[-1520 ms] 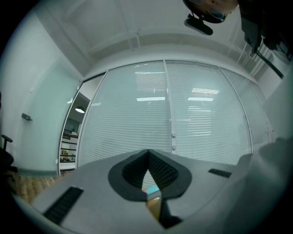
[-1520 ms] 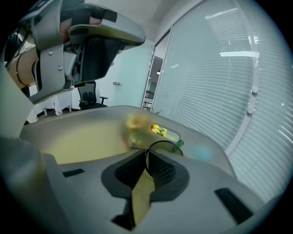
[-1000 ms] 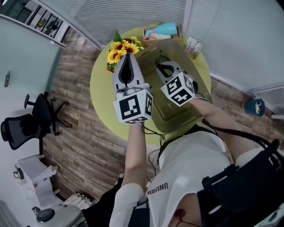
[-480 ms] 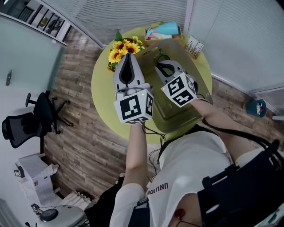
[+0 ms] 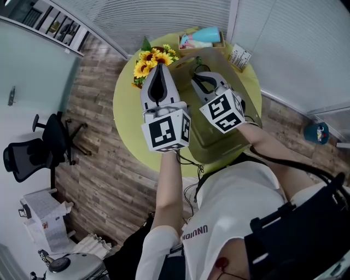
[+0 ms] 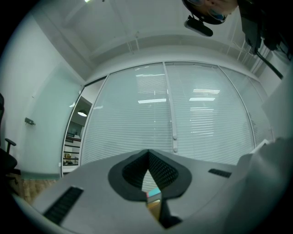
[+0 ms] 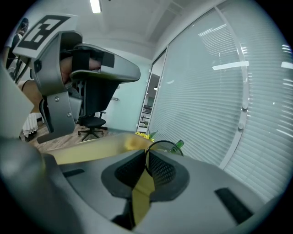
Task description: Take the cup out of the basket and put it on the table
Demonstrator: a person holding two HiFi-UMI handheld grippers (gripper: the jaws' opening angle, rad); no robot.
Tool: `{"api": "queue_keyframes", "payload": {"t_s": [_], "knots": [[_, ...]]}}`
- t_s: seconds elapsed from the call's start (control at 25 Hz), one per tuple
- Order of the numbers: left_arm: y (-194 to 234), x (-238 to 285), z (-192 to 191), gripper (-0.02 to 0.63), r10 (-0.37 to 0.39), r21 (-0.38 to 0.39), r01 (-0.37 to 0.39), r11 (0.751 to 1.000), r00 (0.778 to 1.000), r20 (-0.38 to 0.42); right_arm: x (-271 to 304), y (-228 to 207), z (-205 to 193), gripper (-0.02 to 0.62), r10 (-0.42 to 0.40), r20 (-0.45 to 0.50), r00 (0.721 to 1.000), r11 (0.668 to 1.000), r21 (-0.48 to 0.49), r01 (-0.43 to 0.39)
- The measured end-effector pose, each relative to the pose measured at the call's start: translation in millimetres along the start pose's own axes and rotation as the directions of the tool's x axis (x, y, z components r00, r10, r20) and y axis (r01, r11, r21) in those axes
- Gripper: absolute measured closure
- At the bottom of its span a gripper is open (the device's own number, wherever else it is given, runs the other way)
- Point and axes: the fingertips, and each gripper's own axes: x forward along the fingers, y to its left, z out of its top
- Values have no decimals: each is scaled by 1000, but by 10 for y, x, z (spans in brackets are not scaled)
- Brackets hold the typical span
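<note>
Place: an office.
Seating: 1 black office chair with wheels stands on the wood-pattern floor.
Walls: glass partitions, with white blinds closed.
Storage: a shelf with rows of small items.
Meeting corner: 1 round green table.

Bright, even light from a ceiling strip; strong fisheye distortion, dark corners.
</note>
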Motion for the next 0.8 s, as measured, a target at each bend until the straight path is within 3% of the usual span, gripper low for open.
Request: {"api": "queue_keyframes", "payload": {"t_s": [0.8], "knots": [[-25,-40,106,594,1,21,-2,1000,1000,28,-134,-98,246,552,-35,78,996,999,0,35]]}}
